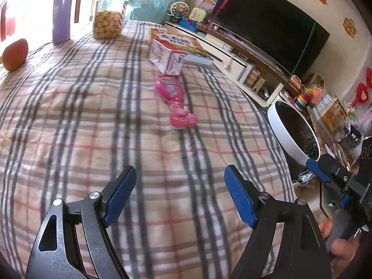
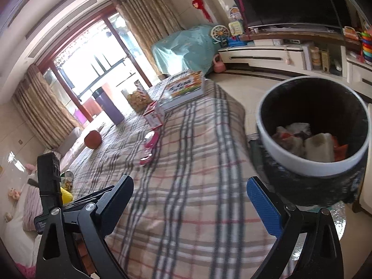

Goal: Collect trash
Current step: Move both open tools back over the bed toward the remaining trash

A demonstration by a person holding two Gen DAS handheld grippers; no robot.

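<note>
My left gripper (image 1: pixel 180 176) is open and empty above the plaid-covered table (image 1: pixel 93 127). My right gripper (image 2: pixel 189 187) is open and empty at the table's right edge, just left of the trash bin (image 2: pixel 311 160). The bin has a white rim and black liner and holds crumpled wrappers (image 2: pixel 318 146). The bin also shows in the left wrist view (image 1: pixel 276 125), with the right gripper's blue fingertips (image 1: pixel 313 166) at its rim. A small red-and-white carton (image 1: pixel 166 57) lies on its side on the table, far ahead. A pink toy (image 1: pixel 174 97) lies in front of it.
A purple tumbler (image 1: pixel 61 11), a cookie jar (image 1: pixel 109 15), a colourful book (image 1: pixel 183 44) and an orange fruit (image 1: pixel 15 54) stand on the far part of the table. A TV (image 1: pixel 267 18) and white cabinet (image 1: pixel 227 55) are to the right.
</note>
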